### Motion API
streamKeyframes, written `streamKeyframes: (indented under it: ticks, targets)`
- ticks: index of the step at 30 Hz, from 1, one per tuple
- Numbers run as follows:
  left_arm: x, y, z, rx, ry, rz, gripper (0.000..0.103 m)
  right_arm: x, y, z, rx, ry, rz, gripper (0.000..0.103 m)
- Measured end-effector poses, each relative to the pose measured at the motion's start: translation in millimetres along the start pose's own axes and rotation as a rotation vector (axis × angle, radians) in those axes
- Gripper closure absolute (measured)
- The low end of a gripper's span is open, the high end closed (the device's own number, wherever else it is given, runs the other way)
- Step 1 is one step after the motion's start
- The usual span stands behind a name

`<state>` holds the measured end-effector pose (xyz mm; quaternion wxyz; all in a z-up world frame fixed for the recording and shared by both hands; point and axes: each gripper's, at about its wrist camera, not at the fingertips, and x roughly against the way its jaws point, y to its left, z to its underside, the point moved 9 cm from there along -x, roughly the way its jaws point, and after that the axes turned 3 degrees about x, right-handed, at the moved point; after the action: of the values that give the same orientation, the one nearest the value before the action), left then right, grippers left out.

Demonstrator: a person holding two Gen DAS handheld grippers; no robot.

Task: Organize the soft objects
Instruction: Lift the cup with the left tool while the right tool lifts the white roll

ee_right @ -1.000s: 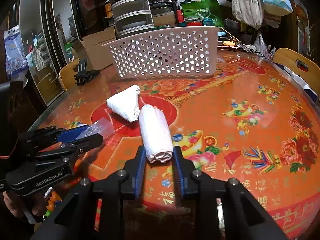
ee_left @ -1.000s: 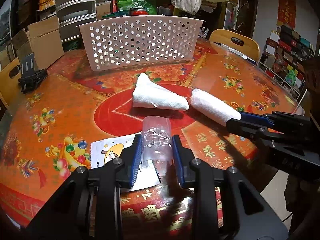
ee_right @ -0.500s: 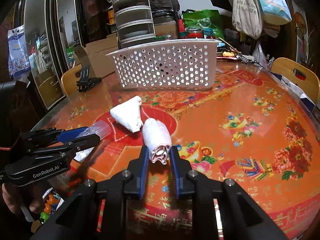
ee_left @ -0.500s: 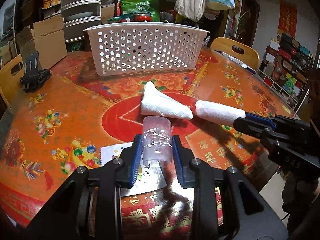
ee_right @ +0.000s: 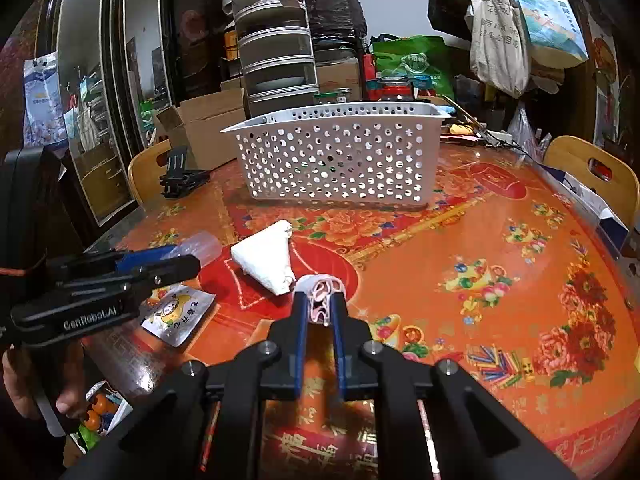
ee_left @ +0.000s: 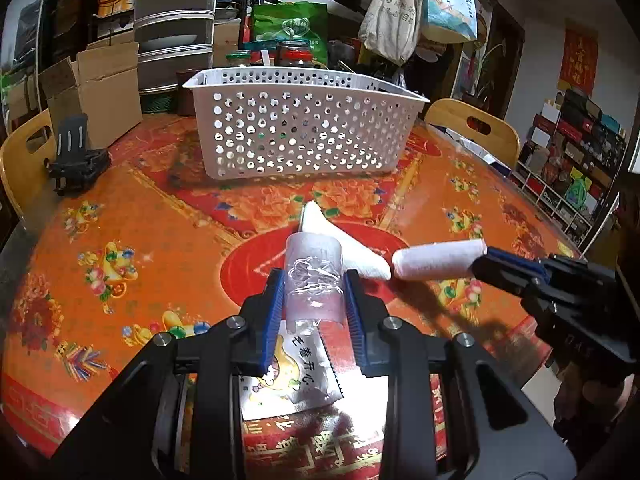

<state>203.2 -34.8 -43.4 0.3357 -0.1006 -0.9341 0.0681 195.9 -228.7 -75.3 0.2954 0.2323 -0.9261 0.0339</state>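
Note:
My left gripper (ee_left: 314, 296) is shut on a clear soft plastic roll (ee_left: 314, 276) and holds it above the table; it also shows in the right wrist view (ee_right: 200, 246). My right gripper (ee_right: 320, 308) is shut on a rolled white towel (ee_right: 322, 296), lifted off the table; the towel shows in the left wrist view (ee_left: 438, 258). A folded white cloth (ee_left: 352, 252) lies on the red circle between them, also in the right wrist view (ee_right: 268, 258). A white perforated basket (ee_left: 304, 124) stands at the back of the table (ee_right: 336, 152).
A printed sachet (ee_left: 288, 376) lies under my left gripper, also in the right wrist view (ee_right: 178, 314). A black clip stand (ee_left: 76, 156) sits at the back left. Wooden chairs (ee_left: 472, 128) and a cardboard box (ee_left: 96, 92) ring the round orange table (ee_left: 140, 240).
Both grippers have lifted their objects off the table. The right gripper has closed tighter on the towel, squeezing its end. The basket appears closer in both views.

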Motion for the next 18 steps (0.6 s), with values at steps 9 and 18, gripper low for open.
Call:
streamKeyframes:
  ticks: [9,18]
  targets:
    - [8.9,3.6,-21.0,0.012,-0.034,0.007,0.076,6.1,4.8,-13.2,0.031,-0.025,0.006,0.099]
    - [10.7,-0.9,-41.0,0.002,-0.057,0.013,0.076,13.7,3.9,-38.7,0.076,-0.048,0.019,0.103]
